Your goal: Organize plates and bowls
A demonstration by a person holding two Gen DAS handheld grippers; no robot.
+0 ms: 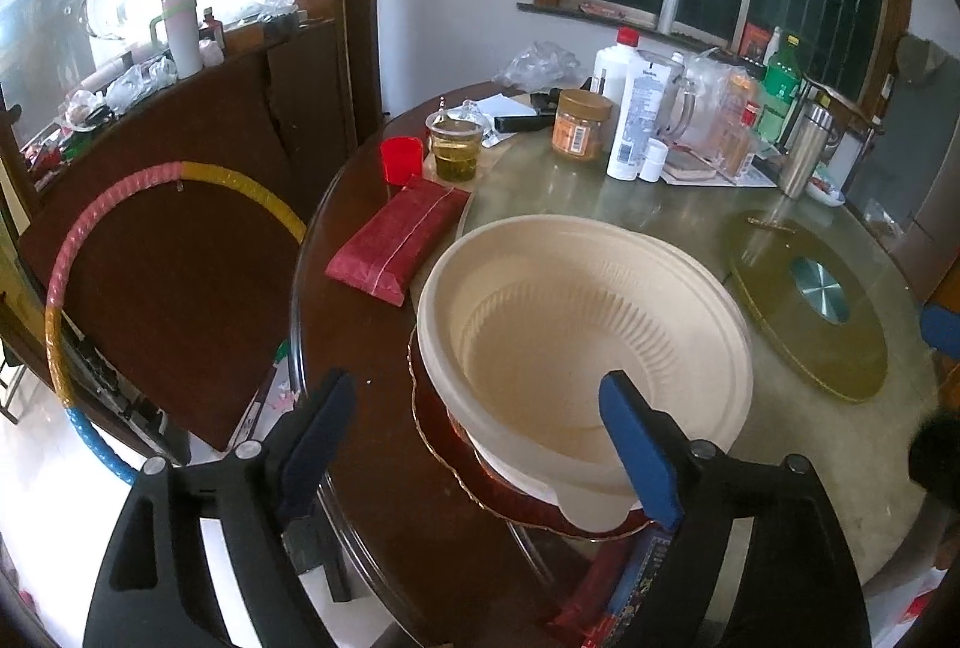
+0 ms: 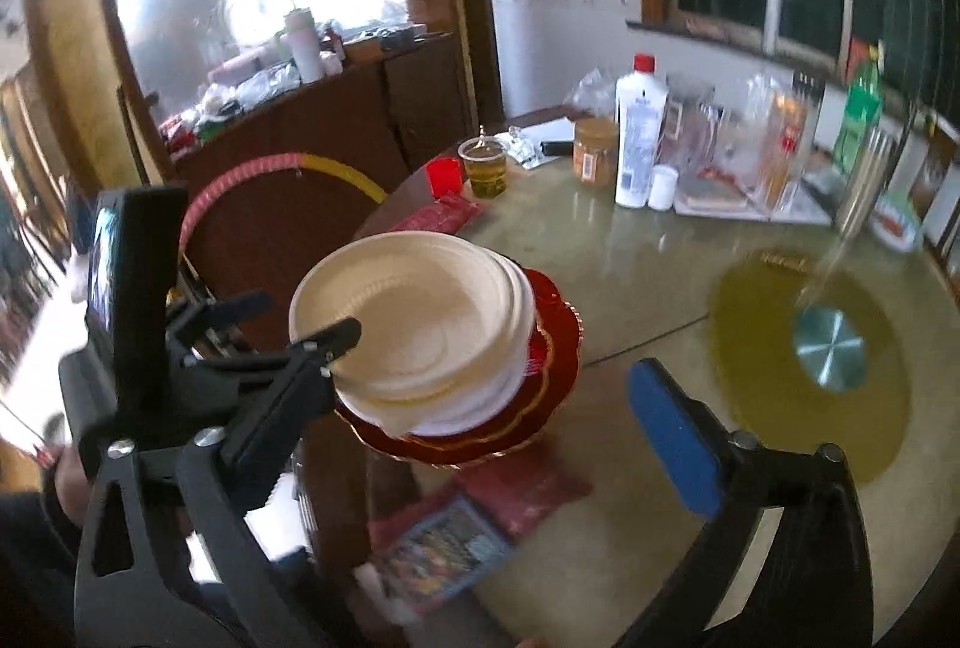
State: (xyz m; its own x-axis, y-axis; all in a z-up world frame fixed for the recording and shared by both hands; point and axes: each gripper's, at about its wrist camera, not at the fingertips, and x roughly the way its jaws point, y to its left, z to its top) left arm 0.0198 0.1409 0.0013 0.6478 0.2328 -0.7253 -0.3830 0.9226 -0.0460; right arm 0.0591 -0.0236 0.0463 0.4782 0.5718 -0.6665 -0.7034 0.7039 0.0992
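Observation:
A stack of cream disposable bowls (image 1: pixel 576 342) sits on a red plate with a gold scalloped rim (image 1: pixel 456 456) at the near edge of the round table. My left gripper (image 1: pixel 480 408) is open; its right finger reaches over the near rim of the top bowl, its left finger stands outside to the left. In the right wrist view the bowl stack (image 2: pixel 414 324) on the red plate (image 2: pixel 552 348) looks raised above the table, with the left gripper at its left side. My right gripper (image 2: pixel 498 354) is open and empty, near the stack.
A red packet (image 1: pixel 402 240), red cup (image 1: pixel 401 159) and cup of tea (image 1: pixel 455 150) lie behind the stack. Bottles and jars (image 1: pixel 636 120) crowd the far side. A gold turntable disc (image 1: pixel 810 306) lies to the right. A colourful packet (image 2: pixel 444 546) lies at the table's near edge.

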